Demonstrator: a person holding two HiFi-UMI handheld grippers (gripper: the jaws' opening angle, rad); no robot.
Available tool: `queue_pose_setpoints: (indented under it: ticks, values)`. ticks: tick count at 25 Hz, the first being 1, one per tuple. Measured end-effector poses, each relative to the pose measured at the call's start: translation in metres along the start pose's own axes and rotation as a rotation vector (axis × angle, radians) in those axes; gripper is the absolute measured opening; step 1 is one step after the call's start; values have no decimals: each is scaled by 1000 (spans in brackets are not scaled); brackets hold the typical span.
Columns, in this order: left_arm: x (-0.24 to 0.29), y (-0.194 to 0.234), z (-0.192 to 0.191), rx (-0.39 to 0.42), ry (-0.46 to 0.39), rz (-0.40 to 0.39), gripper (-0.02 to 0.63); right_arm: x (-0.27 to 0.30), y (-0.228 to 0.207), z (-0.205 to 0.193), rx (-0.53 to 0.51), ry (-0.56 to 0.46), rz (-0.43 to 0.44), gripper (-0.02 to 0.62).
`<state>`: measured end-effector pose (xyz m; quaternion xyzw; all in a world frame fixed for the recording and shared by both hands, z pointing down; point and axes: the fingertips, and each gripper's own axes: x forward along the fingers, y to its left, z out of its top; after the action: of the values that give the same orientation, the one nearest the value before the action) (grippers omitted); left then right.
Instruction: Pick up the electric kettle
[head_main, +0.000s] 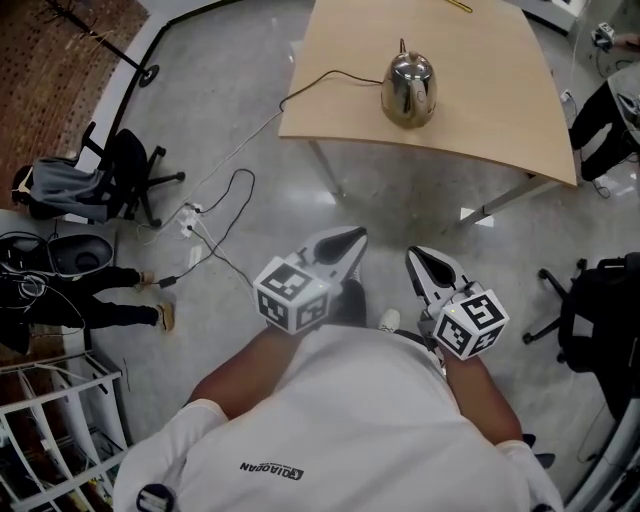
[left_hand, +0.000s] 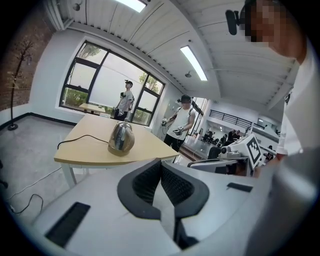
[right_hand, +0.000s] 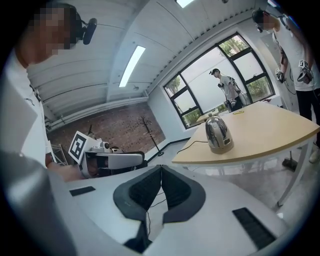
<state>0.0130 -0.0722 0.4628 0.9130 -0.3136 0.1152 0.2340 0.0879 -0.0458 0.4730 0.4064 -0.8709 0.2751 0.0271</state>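
Observation:
A shiny steel electric kettle stands on the light wooden table, its black cord trailing off the left edge. Both grippers hover over the floor, well short of the table and apart from the kettle. My left gripper has its jaws pressed together with nothing in them, and so does my right gripper. In the left gripper view the kettle lies ahead and to the left of the shut left gripper. In the right gripper view the kettle is ahead and to the right of the shut right gripper.
The cord runs to a power strip on the grey floor at left. Office chairs stand at left and right. The table's metal legs are ahead. People stand by the windows beyond the table.

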Motion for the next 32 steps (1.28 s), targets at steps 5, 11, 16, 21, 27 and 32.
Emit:
queue_pose_setpoints:
  ticks: [5,11,16,21,27,32]
  values:
    - [13,32,16,2,4,-13,-5,32,-11,13,-5,24,-11,21]
    - [24,75,31,-6,3,-16,-5,70,-24,28,-17,59,-30,21]
    - [32,107,48,-10,1,-32,-5,99,-33,46,-26,69,-58,21]
    - [34,145,69,-17,-23,-32,-5,125,-38,59,-33,71,-93,21]
    - [34,170,84,5,-37,-75,-5,149,-41,68,-57,64,-145,21]
    - [33,188,96,24,-49,-98,-5,160,-46,80,-71,44,-193,21]
